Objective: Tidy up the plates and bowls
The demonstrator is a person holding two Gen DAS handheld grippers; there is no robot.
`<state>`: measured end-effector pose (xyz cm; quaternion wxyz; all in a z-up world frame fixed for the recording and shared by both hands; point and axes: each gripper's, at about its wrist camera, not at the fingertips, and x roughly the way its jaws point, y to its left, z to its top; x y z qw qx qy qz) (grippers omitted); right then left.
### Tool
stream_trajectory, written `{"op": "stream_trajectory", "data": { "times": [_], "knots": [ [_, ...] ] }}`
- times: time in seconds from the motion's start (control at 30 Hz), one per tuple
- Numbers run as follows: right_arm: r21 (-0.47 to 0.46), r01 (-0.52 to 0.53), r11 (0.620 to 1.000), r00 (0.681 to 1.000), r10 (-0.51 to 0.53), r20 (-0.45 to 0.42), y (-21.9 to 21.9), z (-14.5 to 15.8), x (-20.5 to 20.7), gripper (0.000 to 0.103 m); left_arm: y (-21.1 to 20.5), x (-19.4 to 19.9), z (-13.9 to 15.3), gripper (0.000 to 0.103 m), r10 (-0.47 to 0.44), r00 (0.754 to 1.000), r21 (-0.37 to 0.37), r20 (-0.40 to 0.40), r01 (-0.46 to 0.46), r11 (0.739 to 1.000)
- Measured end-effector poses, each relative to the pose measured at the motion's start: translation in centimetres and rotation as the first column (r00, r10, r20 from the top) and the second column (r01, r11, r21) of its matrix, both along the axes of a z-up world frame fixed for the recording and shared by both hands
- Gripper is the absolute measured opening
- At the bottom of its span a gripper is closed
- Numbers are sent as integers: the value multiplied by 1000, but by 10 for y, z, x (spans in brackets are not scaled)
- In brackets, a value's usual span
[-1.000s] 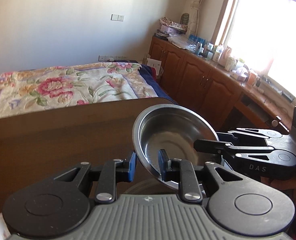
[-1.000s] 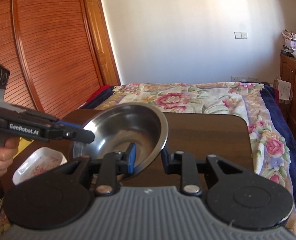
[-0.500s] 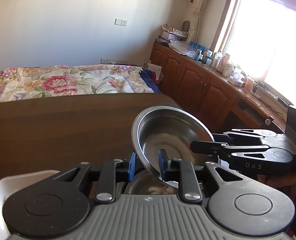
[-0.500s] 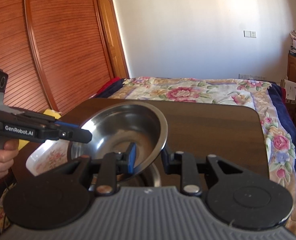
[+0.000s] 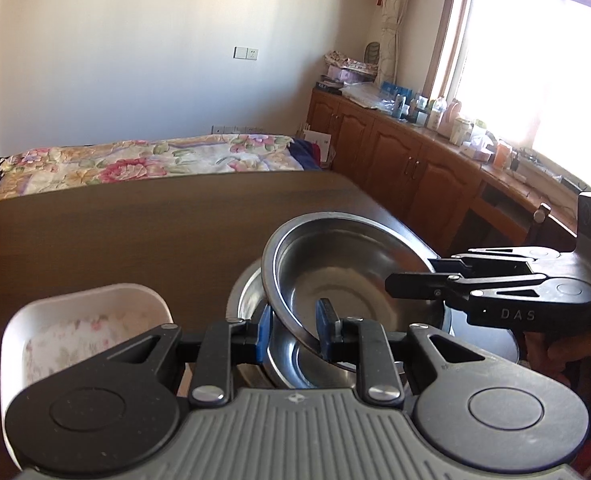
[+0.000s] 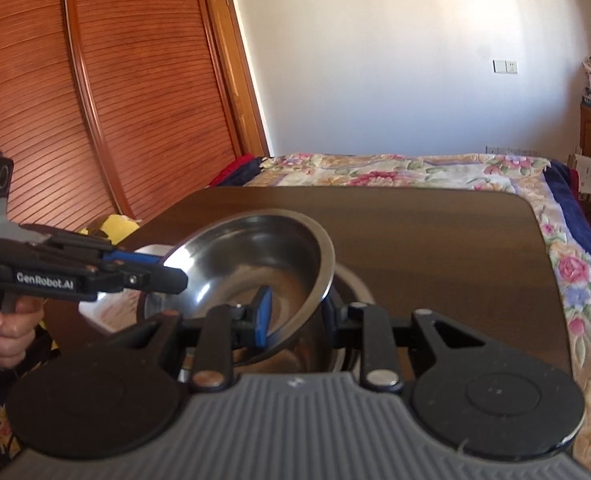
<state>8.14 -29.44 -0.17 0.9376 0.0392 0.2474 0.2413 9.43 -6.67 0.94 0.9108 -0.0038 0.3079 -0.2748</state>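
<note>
Both grippers hold one steel bowl point(image 5: 347, 268) by opposite rims, tilted, just above a second steel bowl point(image 5: 247, 300) that rests on the dark wooden table point(image 5: 135, 232). My left gripper point(image 5: 293, 332) is shut on the held bowl's near rim. My right gripper point(image 6: 295, 314) is shut on the other rim of the same bowl point(image 6: 255, 256); it shows from the side in the left wrist view point(image 5: 415, 276). The lower bowl point(image 6: 351, 284) peeks out beneath. A white floral rectangular dish point(image 5: 79, 320) lies left of the bowls.
A bed with a floral cover point(image 5: 155, 160) stands beyond the table's far edge. Wooden cabinets point(image 5: 415, 168) with clutter run along the right under a window. A slatted wooden wardrobe point(image 6: 75, 100) is on the left.
Both grippers have lowered the steel bowl towards the table. The second steel bowl and the white dish have come into view beneath it.
</note>
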Motion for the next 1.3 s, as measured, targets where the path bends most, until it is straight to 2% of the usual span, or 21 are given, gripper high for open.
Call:
{"op": "stream_trajectory", "data": {
  "times": [0.27, 0.7, 1.13, 1.3],
  "knots": [
    [-23, 7, 1000, 1000, -7, 6, 7, -6, -9, 29, 4, -7, -13, 24, 33, 999, -13, -27, -33, 999],
    [-151, 15, 988, 1000, -12, 20, 18, -15, -12, 29, -2, -10, -20, 24, 37, 999, 3, -14, -37, 999],
    [-175, 25, 984, 999, -20, 29, 22, -13, -9, 31, 16, -21, -15, 29, 64, 998, -53, -1, -64, 997],
    [-104, 50, 993, 997, -44, 60, 9, -7, -15, 31, 20, -32, -11, 40, 95, 994, -52, 53, -92, 994]
  ]
}}
